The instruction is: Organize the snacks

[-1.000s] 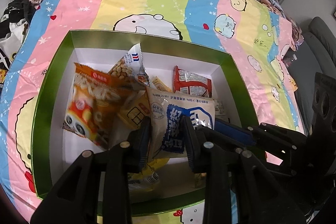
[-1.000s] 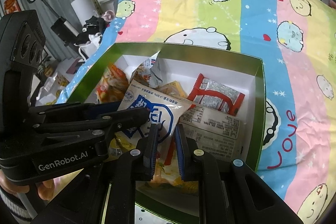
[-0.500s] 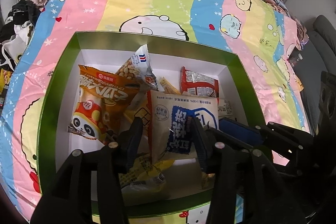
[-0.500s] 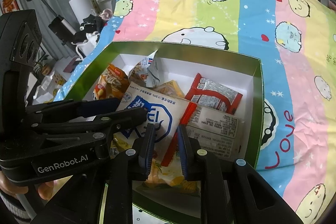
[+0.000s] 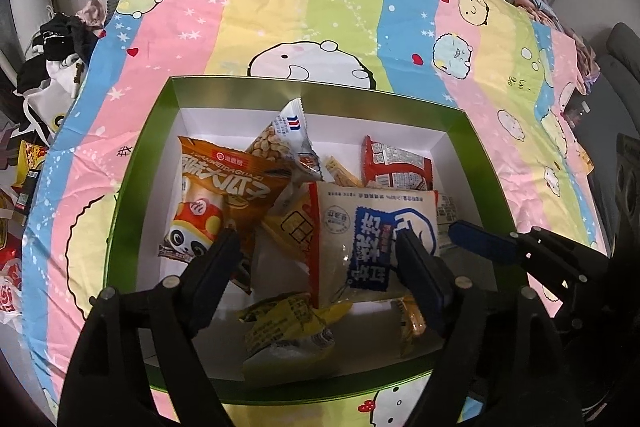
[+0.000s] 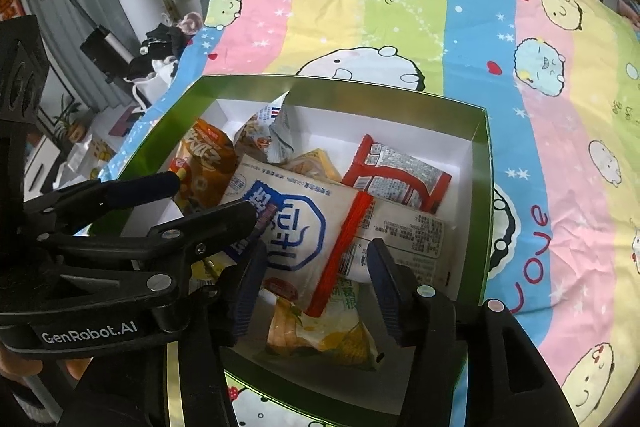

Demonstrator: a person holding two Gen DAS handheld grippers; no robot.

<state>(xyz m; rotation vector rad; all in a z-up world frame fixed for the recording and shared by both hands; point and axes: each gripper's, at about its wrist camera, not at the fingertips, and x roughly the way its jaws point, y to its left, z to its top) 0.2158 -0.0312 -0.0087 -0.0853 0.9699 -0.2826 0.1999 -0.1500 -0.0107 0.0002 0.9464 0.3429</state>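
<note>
Left hand-held gripper (image 5: 316, 259) and right hand-held gripper (image 6: 316, 267) side by side above green box (image 5: 160, 131), jaws wide apart, empty.

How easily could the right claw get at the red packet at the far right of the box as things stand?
Probably easily. The right claw is open above the green box, and the red packet lies uncovered on top ahead of it. The left claw sits off to the side, not between.

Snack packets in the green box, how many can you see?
7, maybe more underneath: orange panda bag left, peanut pack rear, red pack rear right, white-blue bag centre, yellow pack beside it, yellow wrapper front, white-label pack right.
</note>
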